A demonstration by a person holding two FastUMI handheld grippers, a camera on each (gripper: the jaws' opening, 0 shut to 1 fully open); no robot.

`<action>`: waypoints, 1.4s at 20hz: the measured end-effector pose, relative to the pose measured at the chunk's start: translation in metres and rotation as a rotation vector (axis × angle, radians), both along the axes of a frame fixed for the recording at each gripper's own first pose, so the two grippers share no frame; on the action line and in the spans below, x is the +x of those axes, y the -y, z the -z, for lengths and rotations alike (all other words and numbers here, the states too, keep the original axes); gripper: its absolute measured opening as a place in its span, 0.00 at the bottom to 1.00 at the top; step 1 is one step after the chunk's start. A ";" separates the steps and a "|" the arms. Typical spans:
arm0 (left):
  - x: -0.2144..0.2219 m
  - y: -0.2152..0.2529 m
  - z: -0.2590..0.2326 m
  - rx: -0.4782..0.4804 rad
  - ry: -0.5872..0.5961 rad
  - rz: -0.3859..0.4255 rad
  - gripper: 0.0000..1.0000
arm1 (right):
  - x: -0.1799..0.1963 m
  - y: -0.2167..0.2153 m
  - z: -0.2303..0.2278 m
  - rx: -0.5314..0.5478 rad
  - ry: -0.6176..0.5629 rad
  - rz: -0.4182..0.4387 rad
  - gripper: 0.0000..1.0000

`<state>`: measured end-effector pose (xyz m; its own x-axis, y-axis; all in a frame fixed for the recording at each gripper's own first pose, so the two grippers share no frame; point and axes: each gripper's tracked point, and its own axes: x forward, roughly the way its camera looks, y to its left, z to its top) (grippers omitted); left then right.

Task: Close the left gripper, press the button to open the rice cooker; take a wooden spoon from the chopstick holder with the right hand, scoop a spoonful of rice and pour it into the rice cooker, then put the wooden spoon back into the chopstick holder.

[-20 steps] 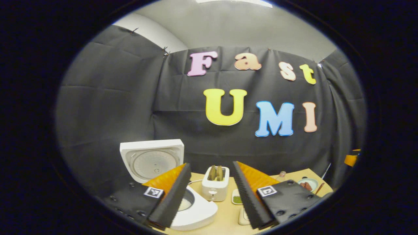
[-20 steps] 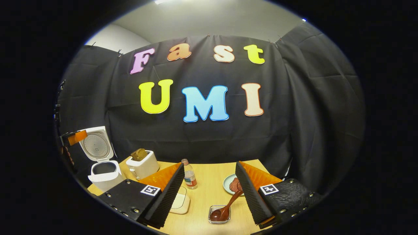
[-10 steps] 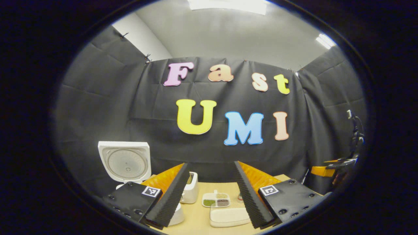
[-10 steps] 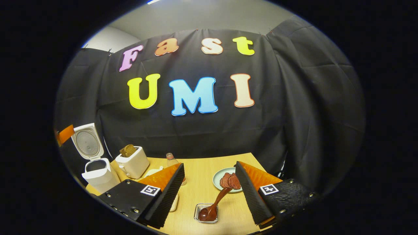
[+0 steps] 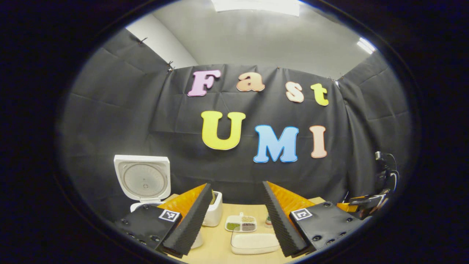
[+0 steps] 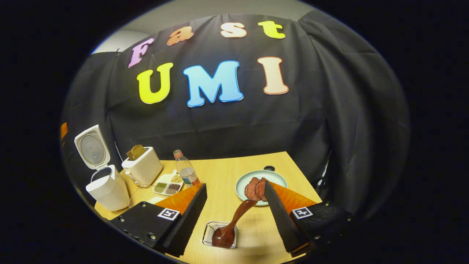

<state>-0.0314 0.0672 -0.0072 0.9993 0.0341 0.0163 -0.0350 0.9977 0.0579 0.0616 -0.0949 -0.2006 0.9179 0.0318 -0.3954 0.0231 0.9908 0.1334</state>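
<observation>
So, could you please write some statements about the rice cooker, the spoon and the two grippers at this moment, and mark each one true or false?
1. The rice cooker has its lid standing open. True.
2. The right gripper is shut on the wooden spoon. False: its fingers are spread apart and the spoon sits between them, untouched, in its small wire holder.
3. The left gripper is open. True.
4. Bread sticks up from the toaster. True.
5. The plate is bare. False: brown food lies on it.
6. The bottle lies on its side. False: it stands upright.
</observation>
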 end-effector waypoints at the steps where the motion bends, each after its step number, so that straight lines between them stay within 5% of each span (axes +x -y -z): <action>1: 0.000 0.000 0.003 0.005 -0.011 -0.008 0.96 | 0.005 0.002 0.010 0.018 -0.025 0.002 0.95; 14: 0.011 -0.002 0.022 -0.002 -0.103 -0.047 0.95 | 0.036 0.000 0.108 0.254 -0.269 0.011 0.89; 19: 0.011 -0.003 0.023 -0.007 -0.105 -0.029 0.93 | 0.040 -0.012 0.110 0.301 -0.297 -0.030 0.34; 20: 0.013 -0.004 0.025 -0.005 -0.110 -0.028 0.93 | 0.038 -0.014 0.103 0.340 -0.289 -0.031 0.34; 23: 0.013 -0.006 0.029 -0.008 -0.121 -0.022 0.93 | 0.034 -0.017 0.096 0.391 -0.289 0.003 0.07; 28: 0.008 -0.009 0.022 -0.002 -0.100 0.006 0.93 | 0.021 -0.020 0.052 0.380 -0.206 0.045 0.08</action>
